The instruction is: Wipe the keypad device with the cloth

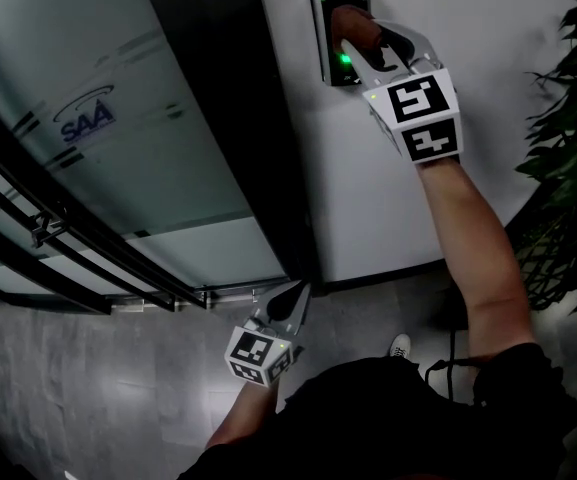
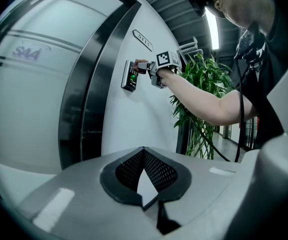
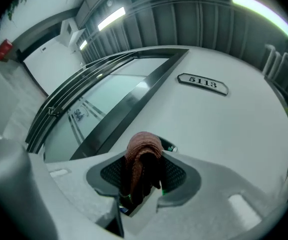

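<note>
The dark keypad device (image 1: 326,30) hangs on the white wall with a green light lit. My right gripper (image 1: 366,40) is shut on a brown cloth (image 1: 354,24) and presses it against the keypad's face. From the left gripper view, the keypad (image 2: 129,76), the cloth (image 2: 141,64) and the right gripper (image 2: 151,70) show far off on the wall. In the right gripper view the cloth (image 3: 143,156) bulges between the jaws of the right gripper (image 3: 143,178) and hides most of the keypad (image 3: 170,147). My left gripper (image 1: 296,293) hangs low near the floor, shut and empty; its pads (image 2: 156,173) touch at the tips.
A glass door (image 1: 98,138) with a dark metal frame (image 1: 233,118) stands left of the keypad. A number plate (image 3: 202,83) sits on the wall. A leafy plant (image 1: 568,168) stands at the right. Grey floor tiles (image 1: 88,388) lie below, with a shoe (image 1: 399,346).
</note>
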Demonstrator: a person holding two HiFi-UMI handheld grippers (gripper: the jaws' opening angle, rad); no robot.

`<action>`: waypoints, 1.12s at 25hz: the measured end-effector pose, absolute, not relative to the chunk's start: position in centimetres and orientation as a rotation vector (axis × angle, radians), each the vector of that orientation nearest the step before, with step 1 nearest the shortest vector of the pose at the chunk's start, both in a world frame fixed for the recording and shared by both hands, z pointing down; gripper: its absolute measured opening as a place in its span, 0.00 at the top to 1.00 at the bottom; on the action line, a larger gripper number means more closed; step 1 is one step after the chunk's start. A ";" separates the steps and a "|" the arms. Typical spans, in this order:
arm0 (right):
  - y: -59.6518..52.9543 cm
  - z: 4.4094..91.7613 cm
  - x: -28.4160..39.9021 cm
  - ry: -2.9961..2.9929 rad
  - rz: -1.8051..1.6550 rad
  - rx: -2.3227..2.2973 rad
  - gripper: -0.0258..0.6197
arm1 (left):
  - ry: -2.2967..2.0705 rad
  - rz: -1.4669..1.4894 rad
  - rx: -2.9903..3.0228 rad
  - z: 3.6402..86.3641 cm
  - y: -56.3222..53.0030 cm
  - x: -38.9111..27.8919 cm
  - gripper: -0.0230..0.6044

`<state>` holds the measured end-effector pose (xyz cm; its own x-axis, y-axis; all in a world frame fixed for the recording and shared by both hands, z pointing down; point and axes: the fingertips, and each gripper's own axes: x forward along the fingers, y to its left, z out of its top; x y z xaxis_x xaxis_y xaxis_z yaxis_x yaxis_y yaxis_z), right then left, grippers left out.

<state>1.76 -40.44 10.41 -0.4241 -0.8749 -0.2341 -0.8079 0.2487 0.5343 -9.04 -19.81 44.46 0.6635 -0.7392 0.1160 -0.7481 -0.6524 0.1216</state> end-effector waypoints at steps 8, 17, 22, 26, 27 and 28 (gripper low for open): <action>-43.0 6.9 1.6 -2.342 -0.937 1.663 0.73 | -1.238 0.075 2.711 44.3 -19.8 -9.3 0.94; -43.5 7.5 1.2 -2.297 -0.951 1.660 0.73 | -1.254 0.070 2.718 44.7 -20.0 -9.4 0.94; -43.5 9.2 1.2 -2.287 -0.927 1.644 0.73 | -1.236 0.066 2.712 44.4 -19.9 -9.1 0.94; -43.5 11.0 1.4 -2.295 -0.895 1.638 0.73 | -1.226 0.068 2.717 44.5 -19.8 -8.9 0.94; -43.5 11.4 1.4 -2.298 -0.887 1.638 0.73 | -1.223 0.069 2.718 44.5 -19.8 -8.8 0.94; -43.5 11.7 1.5 -2.301 -0.878 1.637 0.73 | -1.222 0.069 2.720 44.4 -19.8 -8.8 0.94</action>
